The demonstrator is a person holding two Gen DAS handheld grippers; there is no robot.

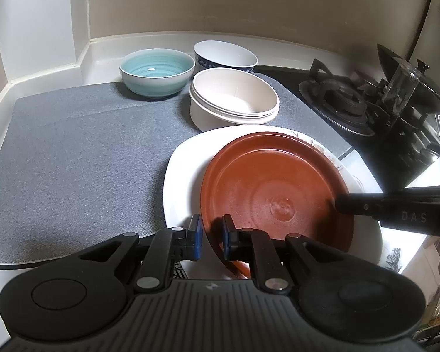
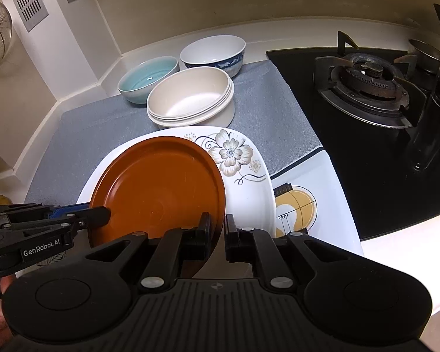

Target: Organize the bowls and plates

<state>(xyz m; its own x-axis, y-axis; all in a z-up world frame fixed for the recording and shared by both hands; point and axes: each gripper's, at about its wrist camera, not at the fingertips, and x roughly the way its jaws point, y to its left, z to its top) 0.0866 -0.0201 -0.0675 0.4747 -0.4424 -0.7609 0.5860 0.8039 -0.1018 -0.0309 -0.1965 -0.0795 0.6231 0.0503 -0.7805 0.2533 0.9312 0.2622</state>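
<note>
Brown plate [image 1: 267,193] sat over the white floral plate [image 2: 243,158], face up, w/ both grippers clamped on its rim: left gripper [image 1: 211,236] had its jaws pinched on the left-hand edge, right gripper [image 2: 217,236] had its jaws pinched on the near right-hand edge. Round plate, so no long axis to speak of; it looked tilted, near edge raised off the white plate, though can't tell if the far edge touched. White plate lay partly on the grey mat [image 1: 73,146] on the worktop, partly on a printed cloth [image 2: 302,205]. Behind it, a stack of cream bowls [image 1: 234,99], upright; just beyond, a teal bowl [image 1: 157,72] and a blue-patterned bowl [image 1: 224,55], both mouth up. Gas hob [image 2: 366,76] to the right of the mat.
</note>
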